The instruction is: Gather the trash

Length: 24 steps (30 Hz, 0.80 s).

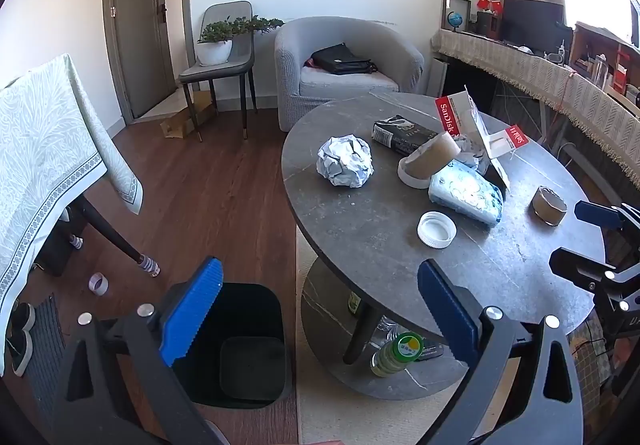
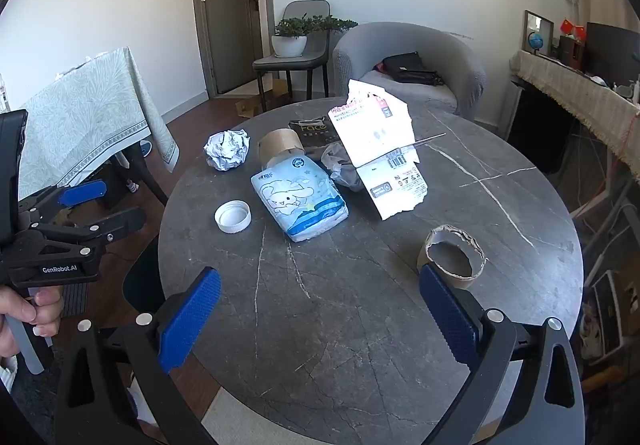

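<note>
The right claw (image 2: 320, 321) is hovering over the near edge of the round desk (image 2: 400, 345) with its jaws spread wide and nothing between them. The left claw (image 1: 320, 309) is also standing spread and empty, positioned off the desk's left side, directly above the black bin (image 1: 240, 345) on the floor.

The nearest trash item is the torn cardboard ring (image 2: 454, 259), which is lying just ahead of the right claw's right finger, slightly to the right of the claw's centre line. Its open axis is pointing roughly upward, so the wall is presenting itself for a pinch across one side. The right claw is judged the nearer one; the left is well apart from it.

Count of items sitting on the desk:
- crumpled paper ball (image 2: 227, 149): one
- white bottle cap (image 2: 233, 217): one
- blue tissue pack (image 2: 300, 203): one
- tape roll (image 2: 280, 145): one, further back
- torn white packaging card (image 2: 384, 149): one, standing propped
- dark box (image 2: 316, 131): one, partly hidden
- crumpled plastic film (image 2: 340, 165): one

The bin is appearing empty.
</note>
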Available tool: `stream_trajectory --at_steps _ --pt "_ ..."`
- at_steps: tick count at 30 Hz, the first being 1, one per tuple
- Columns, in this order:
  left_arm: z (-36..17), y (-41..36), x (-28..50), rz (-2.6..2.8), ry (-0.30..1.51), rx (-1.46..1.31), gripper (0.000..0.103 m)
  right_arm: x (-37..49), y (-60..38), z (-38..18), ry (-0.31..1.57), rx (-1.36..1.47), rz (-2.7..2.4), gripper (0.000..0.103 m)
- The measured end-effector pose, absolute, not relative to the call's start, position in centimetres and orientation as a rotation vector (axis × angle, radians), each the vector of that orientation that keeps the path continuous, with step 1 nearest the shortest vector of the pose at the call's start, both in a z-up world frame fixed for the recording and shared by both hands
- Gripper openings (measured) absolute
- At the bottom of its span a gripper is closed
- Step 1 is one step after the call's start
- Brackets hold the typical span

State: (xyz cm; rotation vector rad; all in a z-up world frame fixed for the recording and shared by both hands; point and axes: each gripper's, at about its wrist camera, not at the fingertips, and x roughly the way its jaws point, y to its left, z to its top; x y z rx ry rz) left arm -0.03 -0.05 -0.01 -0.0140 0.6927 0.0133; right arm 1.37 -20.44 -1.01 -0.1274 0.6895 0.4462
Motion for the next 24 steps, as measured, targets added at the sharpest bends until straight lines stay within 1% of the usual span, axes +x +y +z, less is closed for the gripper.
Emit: stream_trajectory --at_steps 24 --pt "0.12 0.27 -0.14 0.016 0.692 -0.020 0.100 1.41 -20.40 -1.04 0.687 -0.135 0.446 0.100"
